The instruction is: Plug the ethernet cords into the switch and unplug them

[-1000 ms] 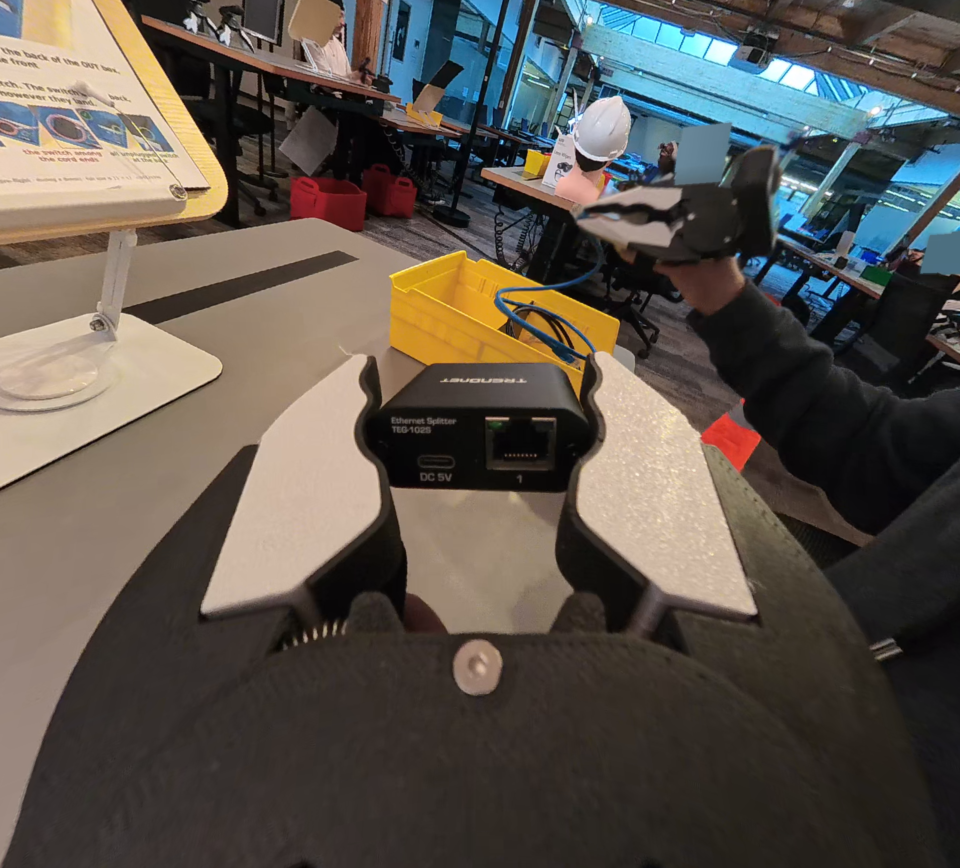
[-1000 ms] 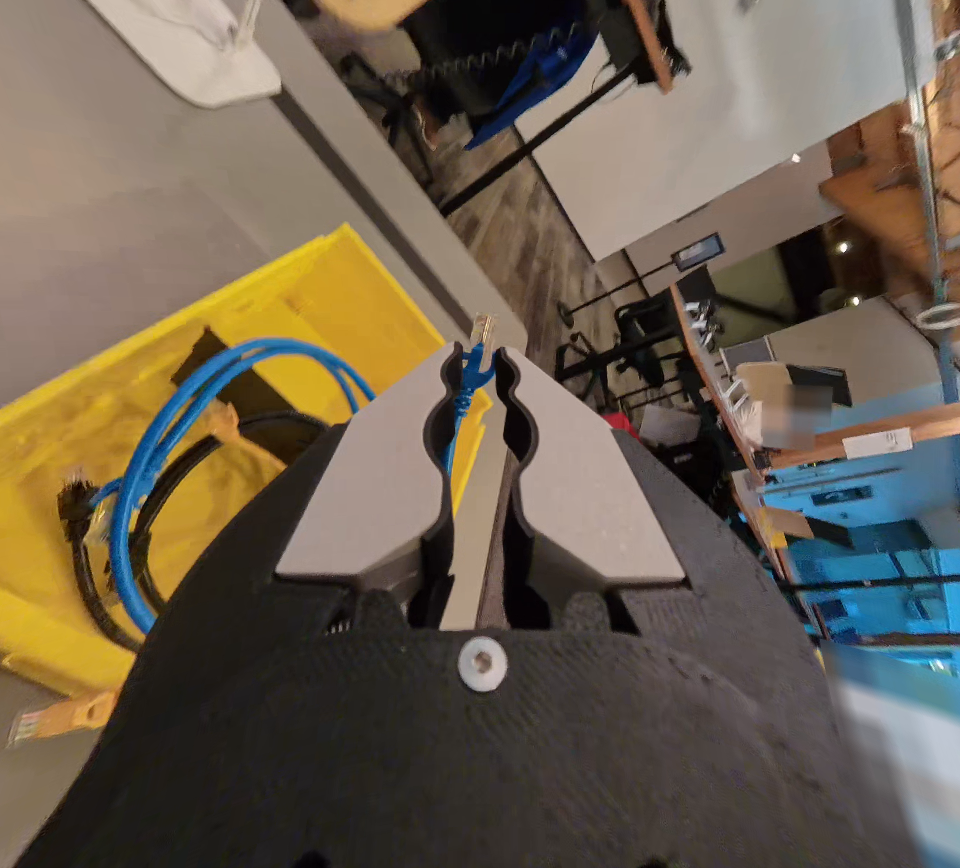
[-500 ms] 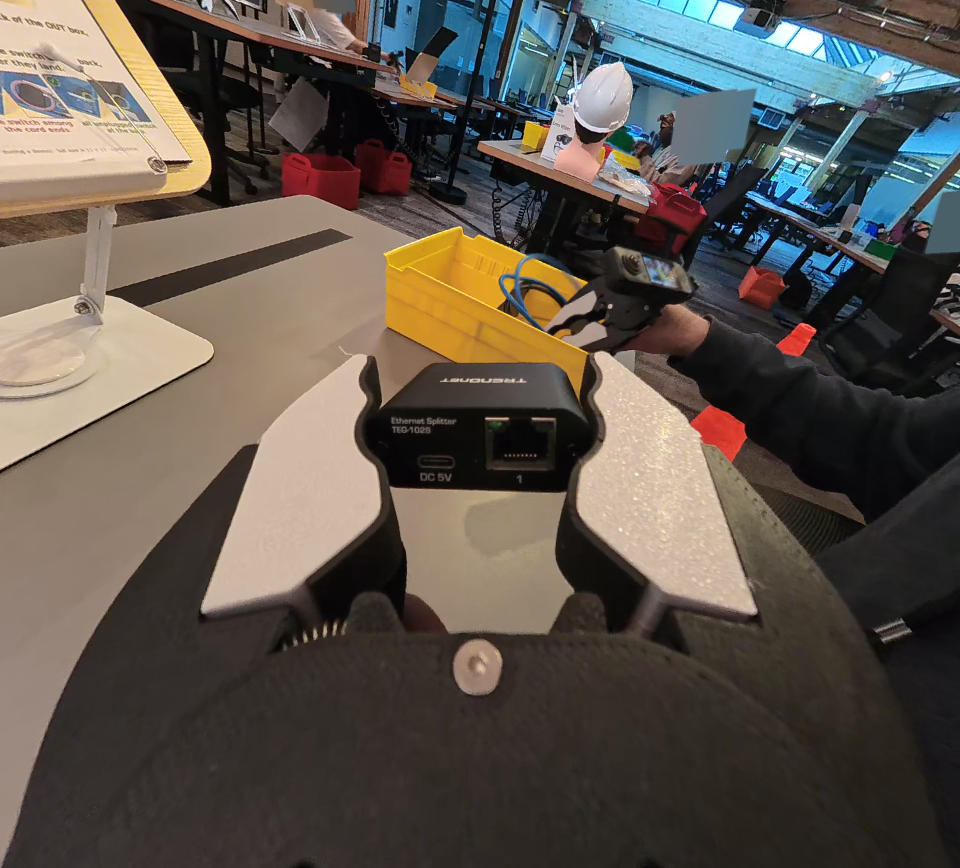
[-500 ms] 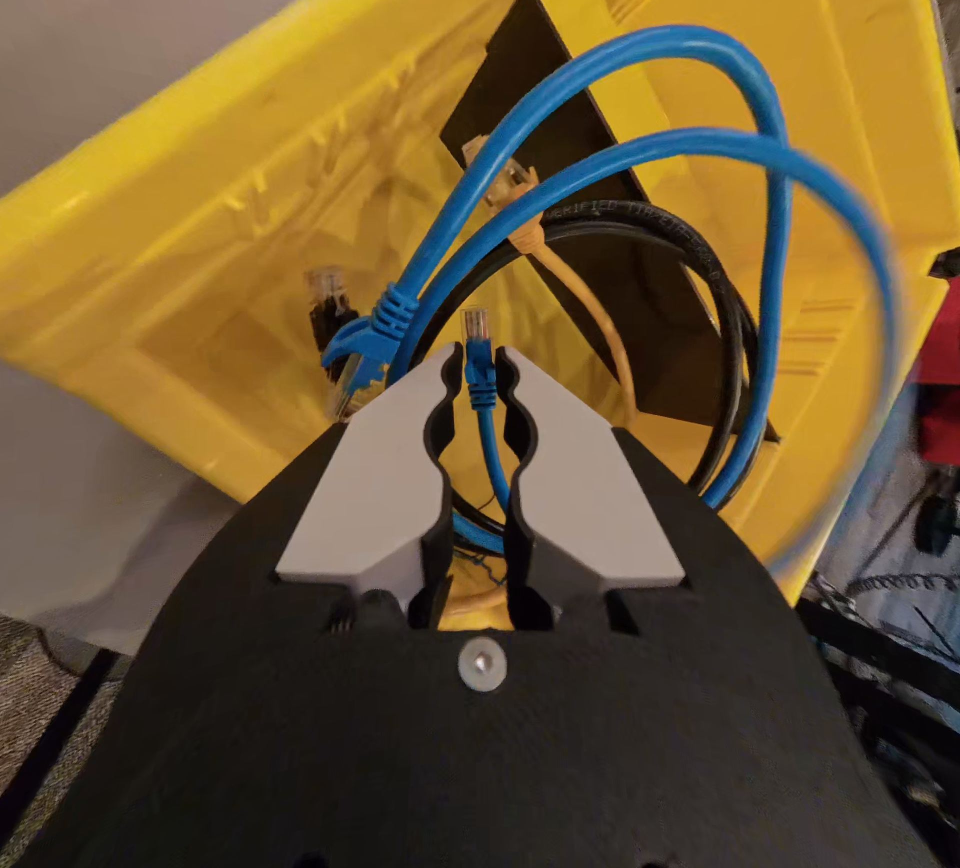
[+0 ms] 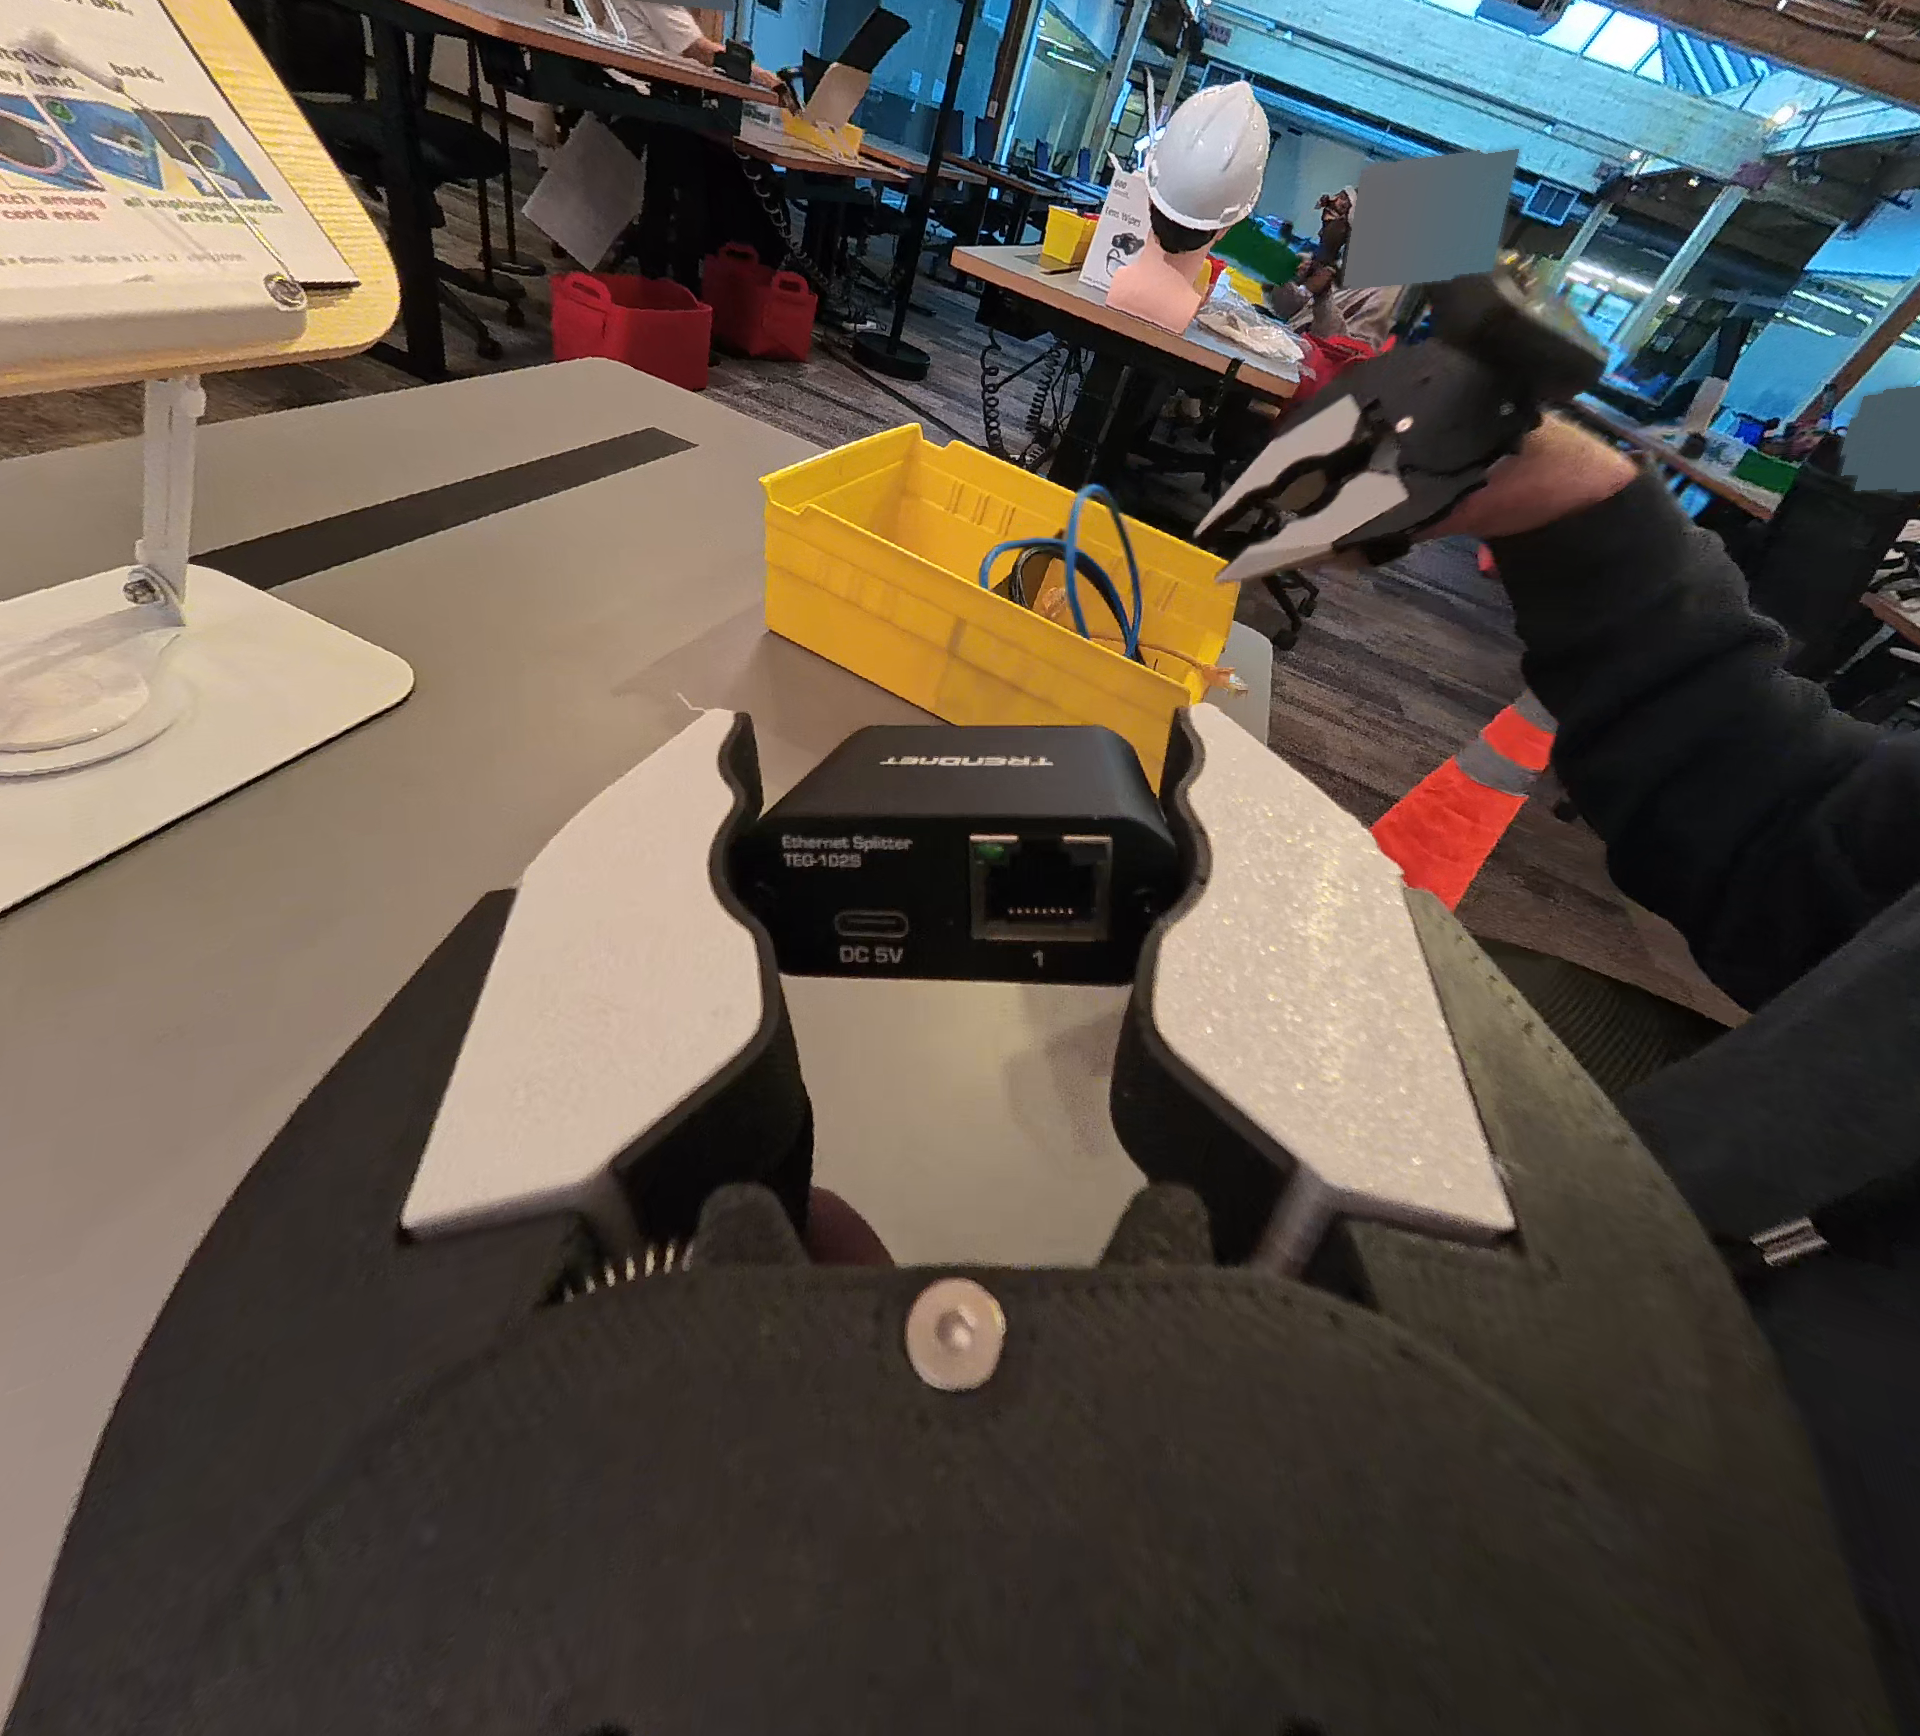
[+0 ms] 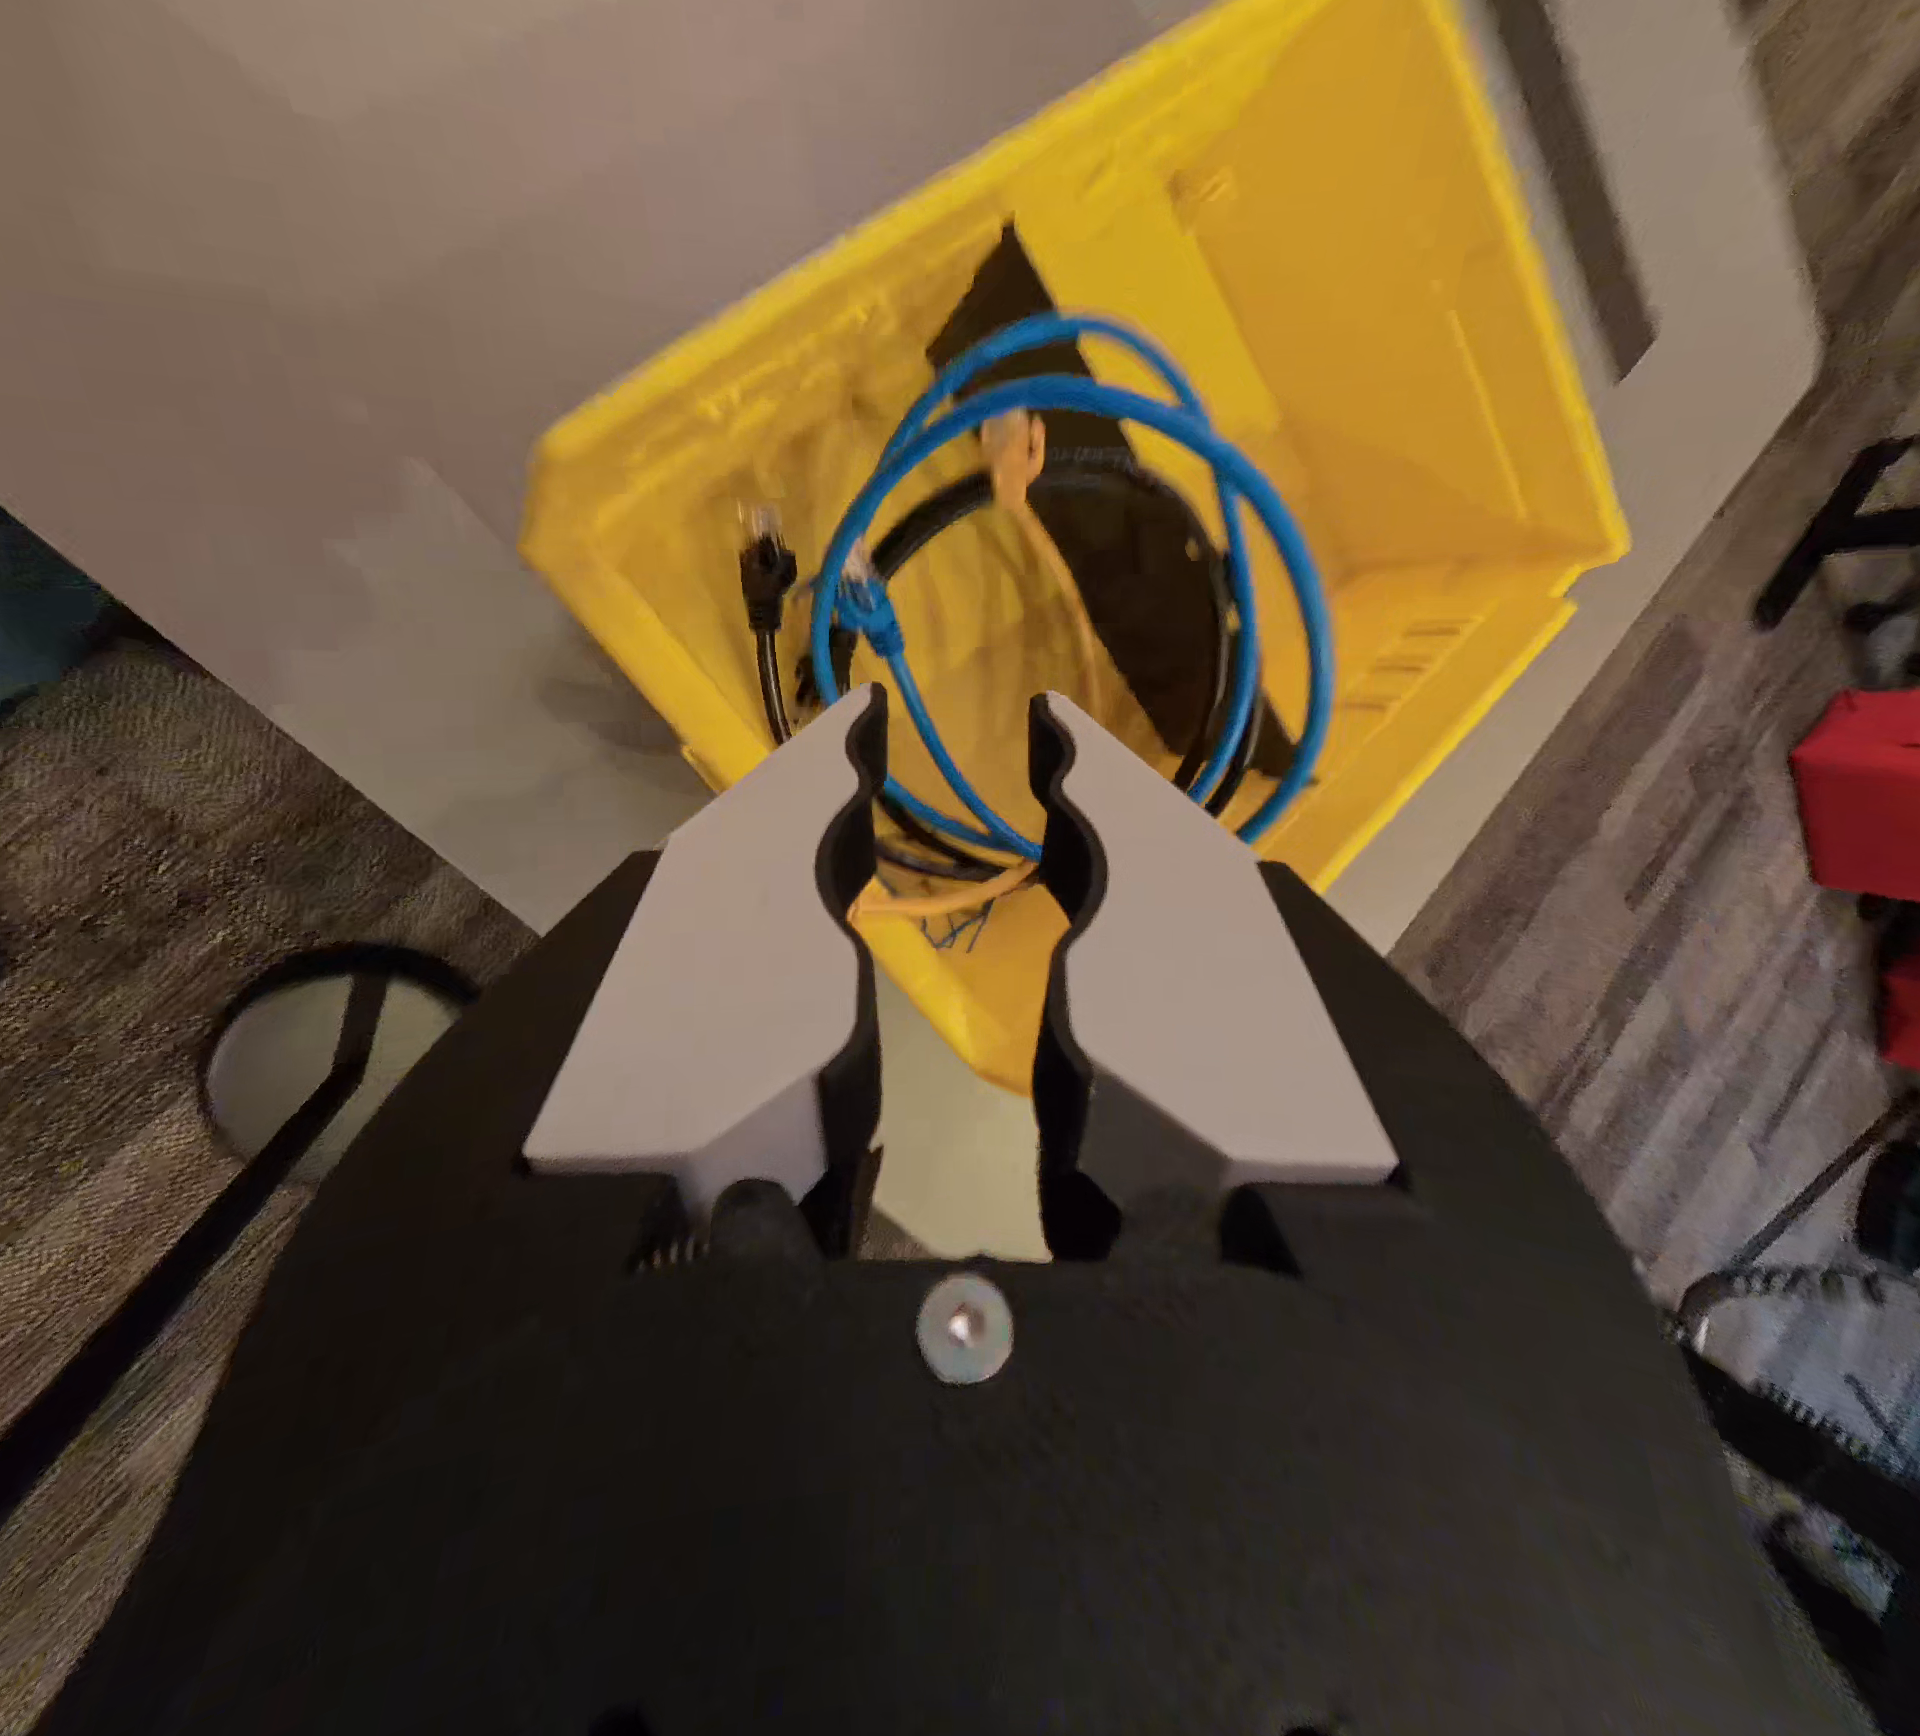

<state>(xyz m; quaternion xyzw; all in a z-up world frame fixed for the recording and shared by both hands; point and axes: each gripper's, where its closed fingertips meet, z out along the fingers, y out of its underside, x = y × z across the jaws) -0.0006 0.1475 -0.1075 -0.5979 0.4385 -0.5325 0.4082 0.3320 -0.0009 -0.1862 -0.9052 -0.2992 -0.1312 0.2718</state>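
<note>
the left gripper is clenched on the switch, one finger against each side of the black box, above the grey table. the switch's near face shows one empty ethernet port and a smaller port beside it, with no cord plugged in.

the right gripper is released, its fingers apart with nothing between them, held above the near right end of the bin. in the left wrist view it hangs in the air past the table's right edge, tips angled down toward the bin.

the yellow bin sits at the table's far right corner, just behind the switch. inside it a blue cord lies in loose loops over a black cord and an orange cord, all loose in the bin.

a white stand with an instruction board sits at the table's left edge.
</note>
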